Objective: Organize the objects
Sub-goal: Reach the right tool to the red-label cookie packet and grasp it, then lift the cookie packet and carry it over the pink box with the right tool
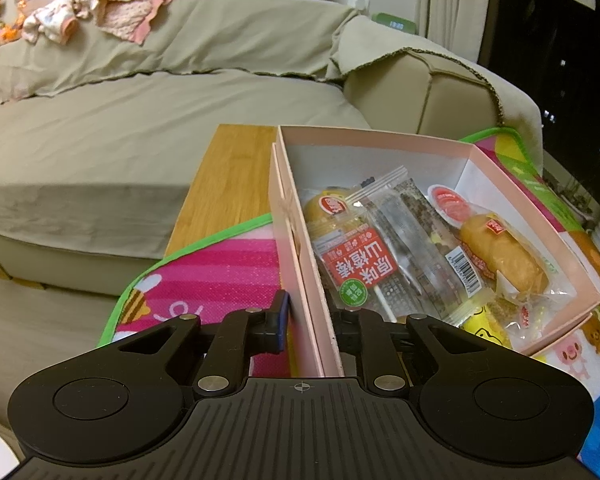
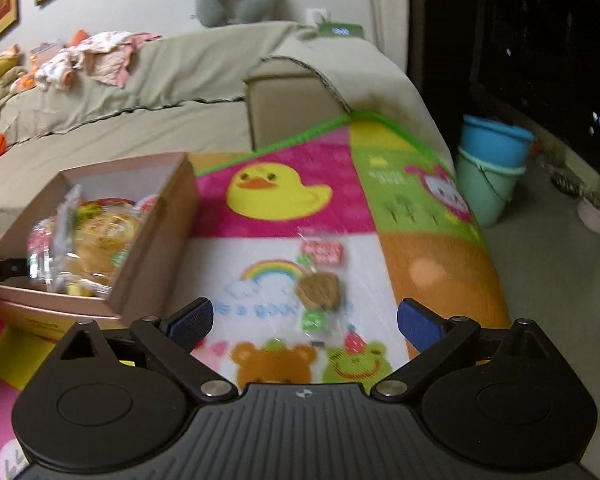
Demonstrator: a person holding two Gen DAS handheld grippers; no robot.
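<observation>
A pink cardboard box point(image 1: 380, 136) holds several wrapped snacks, among them a red-labelled lollipop pack point(image 1: 358, 266) and a bread roll point(image 1: 500, 256). My left gripper point(image 1: 308, 320) is shut on the box's near left wall, one finger outside and one inside. The box also shows at the left in the right wrist view point(image 2: 156, 248). My right gripper point(image 2: 304, 320) is open and empty, just above a clear-wrapped snack point(image 2: 320, 284) that lies on the colourful cartoon mat point(image 2: 284, 200). That view is blurred.
The mat lies on a wooden table point(image 1: 224, 184) in front of a beige sofa point(image 1: 140, 112) with clothes on its back. Two stacked blue buckets point(image 2: 492, 160) stand on the floor at the right.
</observation>
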